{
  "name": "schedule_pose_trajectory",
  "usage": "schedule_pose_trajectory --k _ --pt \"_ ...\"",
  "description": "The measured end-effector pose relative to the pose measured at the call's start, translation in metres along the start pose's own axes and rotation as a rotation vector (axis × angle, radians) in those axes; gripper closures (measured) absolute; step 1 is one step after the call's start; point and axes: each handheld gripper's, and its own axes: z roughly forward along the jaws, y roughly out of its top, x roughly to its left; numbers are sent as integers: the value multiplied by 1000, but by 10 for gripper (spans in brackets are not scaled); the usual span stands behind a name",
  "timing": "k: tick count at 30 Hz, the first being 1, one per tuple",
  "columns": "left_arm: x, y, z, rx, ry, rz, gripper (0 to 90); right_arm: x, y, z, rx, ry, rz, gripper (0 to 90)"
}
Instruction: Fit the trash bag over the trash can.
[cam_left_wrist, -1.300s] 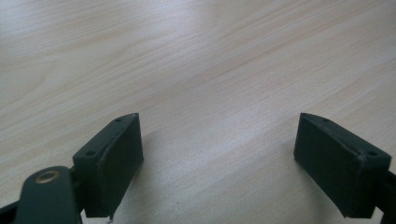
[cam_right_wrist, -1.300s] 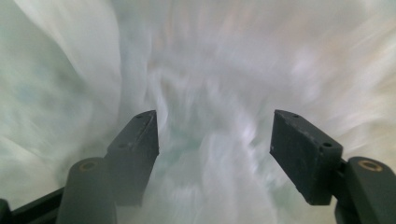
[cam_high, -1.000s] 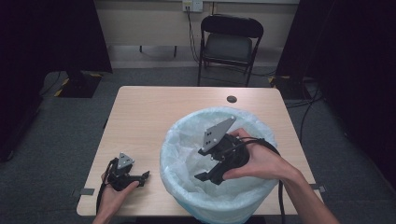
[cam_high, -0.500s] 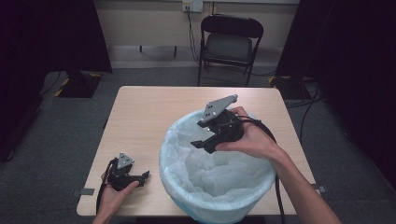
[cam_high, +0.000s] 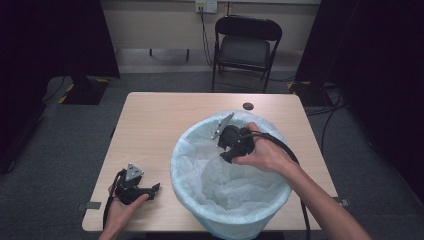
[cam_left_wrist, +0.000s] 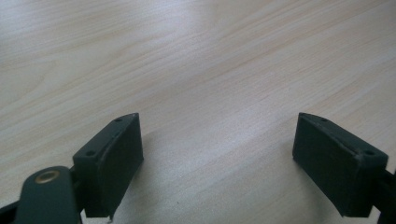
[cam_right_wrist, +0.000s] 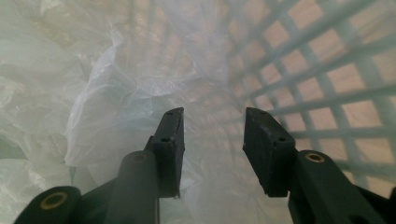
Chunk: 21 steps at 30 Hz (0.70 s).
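Our right tool (cam_high: 226, 146), jaws just closing on nothing, dips into the bin liner (cam_high: 215, 175); our left tool (cam_high: 150, 189) rests released on the table (cam_high: 160, 120).

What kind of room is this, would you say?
Probably a lab or studio set up for recording: a lone wooden table on grey carpet, dark curtains at both sides, a folding chair by the wall outlet, and a lined waste basket.
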Motion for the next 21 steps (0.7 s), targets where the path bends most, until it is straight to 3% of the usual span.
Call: schedule_pose_trajectory --k 3,10,13,21 --pt "0 0 0 -1 0 -1 157 -1 1 1 -6 49 45 447" --pt "1 1 1 -1 4 -8 158 -3 2 -1 -18 111 82 332" --pt "2 1 1 -1 5 -7 158 -7 5 -10 -86 147 113 283" --pt "2 1 1 -1 4 -7 158 -8 5 -24 -161 209 133 219"
